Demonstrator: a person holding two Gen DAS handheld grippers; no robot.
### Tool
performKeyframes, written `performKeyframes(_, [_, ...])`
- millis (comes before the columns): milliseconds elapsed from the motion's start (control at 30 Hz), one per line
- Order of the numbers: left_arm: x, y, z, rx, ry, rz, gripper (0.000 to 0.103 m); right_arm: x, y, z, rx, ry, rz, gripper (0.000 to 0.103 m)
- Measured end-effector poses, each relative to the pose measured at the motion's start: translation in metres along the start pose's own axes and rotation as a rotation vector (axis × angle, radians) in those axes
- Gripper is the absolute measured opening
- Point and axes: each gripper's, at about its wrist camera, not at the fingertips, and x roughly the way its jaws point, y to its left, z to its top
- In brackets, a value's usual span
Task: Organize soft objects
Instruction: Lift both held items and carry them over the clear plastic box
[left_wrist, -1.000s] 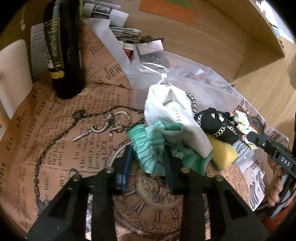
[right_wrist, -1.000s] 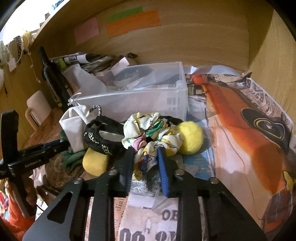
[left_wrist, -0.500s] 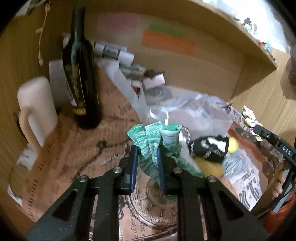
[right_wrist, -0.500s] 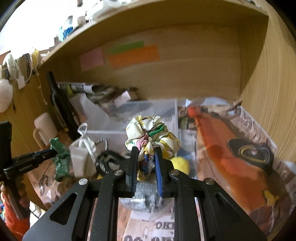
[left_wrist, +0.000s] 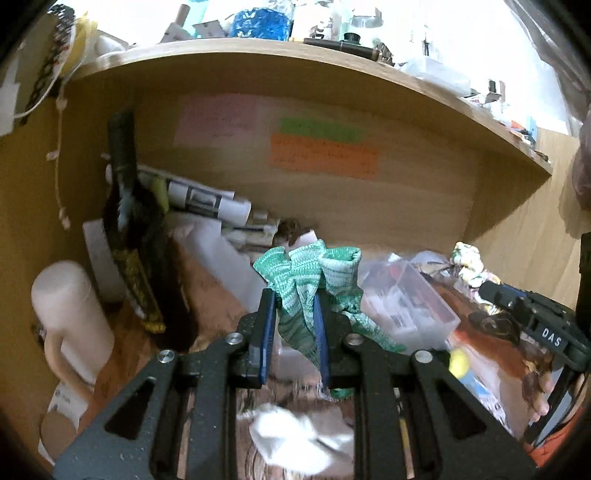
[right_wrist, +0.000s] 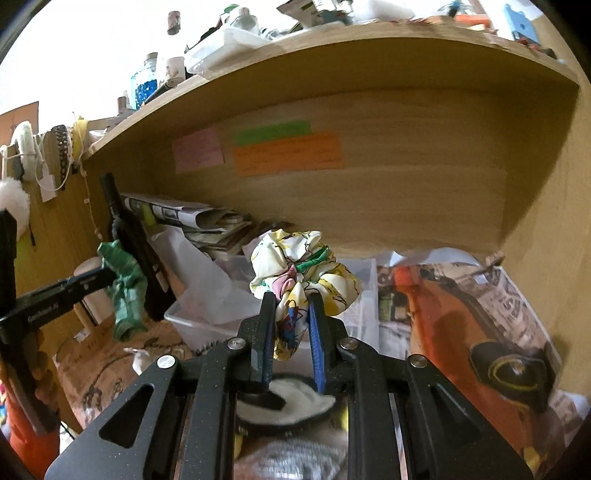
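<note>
My left gripper (left_wrist: 293, 299) is shut on a green knitted cloth (left_wrist: 314, 280) and holds it in the air in front of the clear plastic bin (left_wrist: 424, 306). My right gripper (right_wrist: 291, 302) is shut on a yellow floral scrunchie (right_wrist: 306, 266) and holds it raised above the same bin (right_wrist: 365, 295). The green cloth also shows at the left of the right wrist view (right_wrist: 125, 291). The scrunchie shows at the right of the left wrist view (left_wrist: 469, 262). A white pouch (left_wrist: 295, 435) lies on the surface below the left gripper.
A dark wine bottle (left_wrist: 133, 236) and a white mug (left_wrist: 70, 317) stand at the left. Rolled papers (right_wrist: 177, 214) lie at the back. A shelf board (right_wrist: 332, 62) runs overhead. A yellow ball (left_wrist: 458, 362) and a black-edged soft item (right_wrist: 284, 406) lie low.
Both grippers have lifted their items well up off the pile. The white pouch that lay on the green cloth has dropped back to the surface.
</note>
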Motion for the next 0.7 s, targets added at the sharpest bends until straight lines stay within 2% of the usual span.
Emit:
performKeyframes(200, [0.039,-0.005,0.014,0.006,0.034,0.001,0.020,0.035,0.002,0.012,-0.037,0.055,-0.003,0.015])
performKeyframes(400, [0.080,-0.009,0.015,0.032,0.112,0.017,0.020,0.070,0.004,0.012,-0.085,0.143,-0.025,0.015])
performKeyframes(533, [0.115,-0.012,0.014,0.065,0.205,0.041,0.020,0.094,0.003,0.010,-0.108,0.215,-0.025,0.015])
performKeyframes(700, [0.153,-0.016,0.008,0.104,0.336,0.021,0.020,0.121,0.000,0.002,-0.127,0.303,-0.039,0.015])
